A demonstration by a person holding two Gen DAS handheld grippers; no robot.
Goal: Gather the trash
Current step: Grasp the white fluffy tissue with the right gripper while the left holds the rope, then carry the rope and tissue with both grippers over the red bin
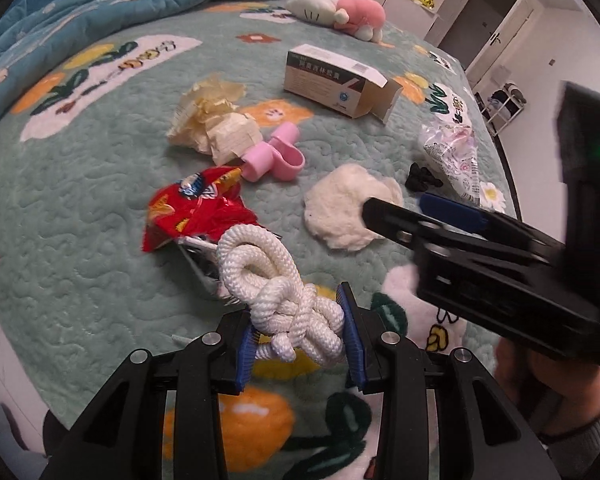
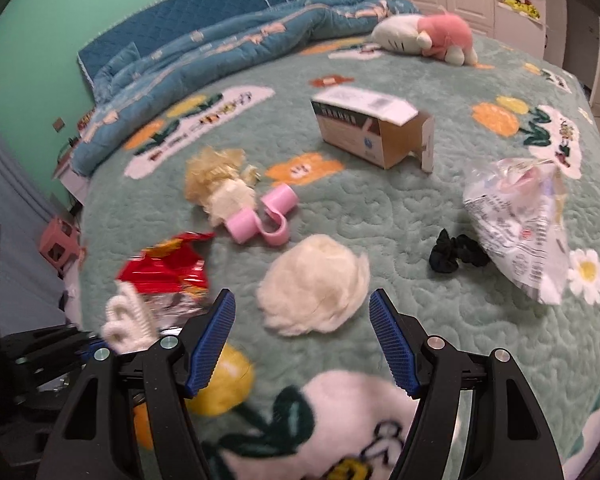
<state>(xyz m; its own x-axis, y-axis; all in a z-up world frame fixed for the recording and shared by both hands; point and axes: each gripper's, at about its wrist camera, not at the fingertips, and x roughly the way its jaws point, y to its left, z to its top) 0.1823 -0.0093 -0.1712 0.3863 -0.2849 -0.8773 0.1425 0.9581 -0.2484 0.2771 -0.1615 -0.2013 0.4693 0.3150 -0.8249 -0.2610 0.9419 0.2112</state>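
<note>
Bedspread (image 2: 440,208), green with flowers, carries the whole scatter of trash, which looks laid out loosely so each piece can be taken alone. One blue quilt (image 2: 220,44) is bunched at the far edge and one plush toy (image 2: 428,36) lies near it, well apart from the trash; neither looks like trash. Next in size, one open carton (image 2: 364,128) lies on its side with its flap out, and one clear crinkled bag (image 2: 516,224) sits near the right edge of the bed. One cotton wad (image 2: 312,288) lies just ahead of the right gripper (image 2: 302,338), whose fingers stand wide with nothing between them, lined up on either side of the wad, probably to close on it next. One crumpled yellow paper (image 1: 212,120) touches one pink plastic piece (image 1: 274,154) of joined tubes. One red wrapper (image 1: 196,208) lies flat, partly behind one knotted white rope (image 1: 288,312). The left gripper (image 1: 300,332) has its fingers narrowed tight on that rope, pinching the knot so the loops stand up clear of the bed; this piece seems already collected and waiting to be carried off. Smallest, one black scrunchie (image 2: 452,254) sits just beside the bag. No bin shows in either view.
</note>
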